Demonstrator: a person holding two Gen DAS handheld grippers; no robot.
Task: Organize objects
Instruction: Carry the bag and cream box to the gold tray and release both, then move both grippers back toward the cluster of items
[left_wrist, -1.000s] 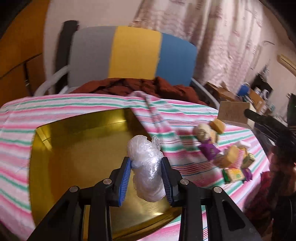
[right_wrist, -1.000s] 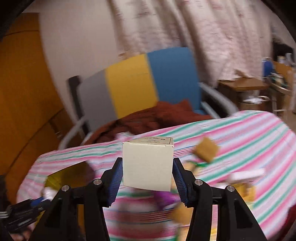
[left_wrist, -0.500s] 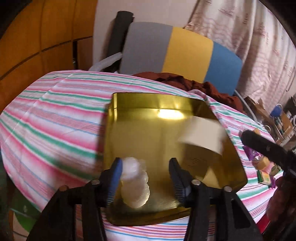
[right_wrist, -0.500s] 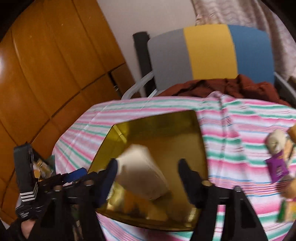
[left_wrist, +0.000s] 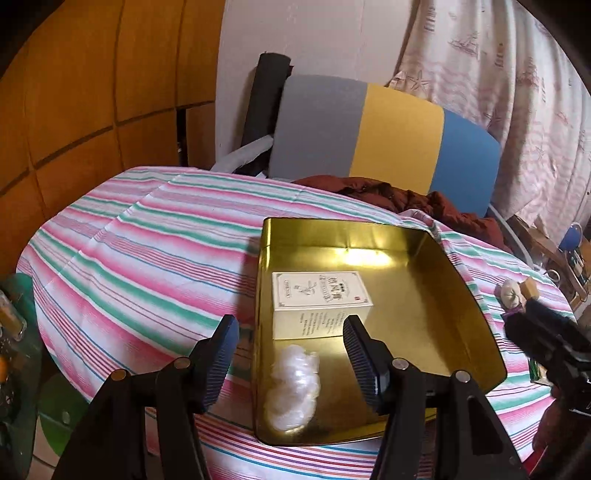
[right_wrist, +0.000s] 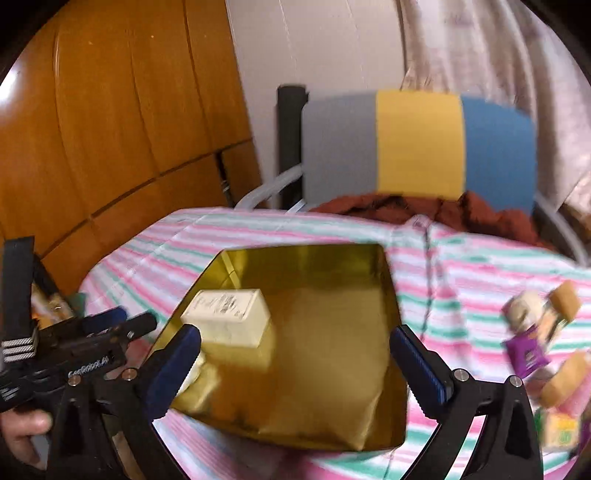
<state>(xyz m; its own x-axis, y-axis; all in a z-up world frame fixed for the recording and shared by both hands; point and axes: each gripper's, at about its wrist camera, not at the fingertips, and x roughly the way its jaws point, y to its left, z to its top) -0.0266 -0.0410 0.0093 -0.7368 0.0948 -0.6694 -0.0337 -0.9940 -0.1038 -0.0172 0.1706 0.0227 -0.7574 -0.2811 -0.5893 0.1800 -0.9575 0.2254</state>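
On the striped cloth (left_wrist: 140, 266), gold tray (left_wrist: 461, 295) holds cream box (left_wrist: 317, 295).

A gold tray (left_wrist: 436, 266) holds a cream box (left_wrist: 317, 295) and a white bag (left_wrist: 293, 384) on a pink, green and white striped cloth (left_wrist: 147, 258), behind it a grey, yellow and blue chair (left_wrist: 384, 136).

Glossy gold metal tray (left_wrist: 461, 295), matt paper box (left_wrist: 317, 295), crinkled plastic bag (left_wrist: 293, 384), striped cloth (left_wrist: 147, 258)

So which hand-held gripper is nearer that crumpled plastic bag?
Left. The left hand-held gripper hangs open right over the bag; the right hand-held gripper, open too, sits further toward the tray's middle.
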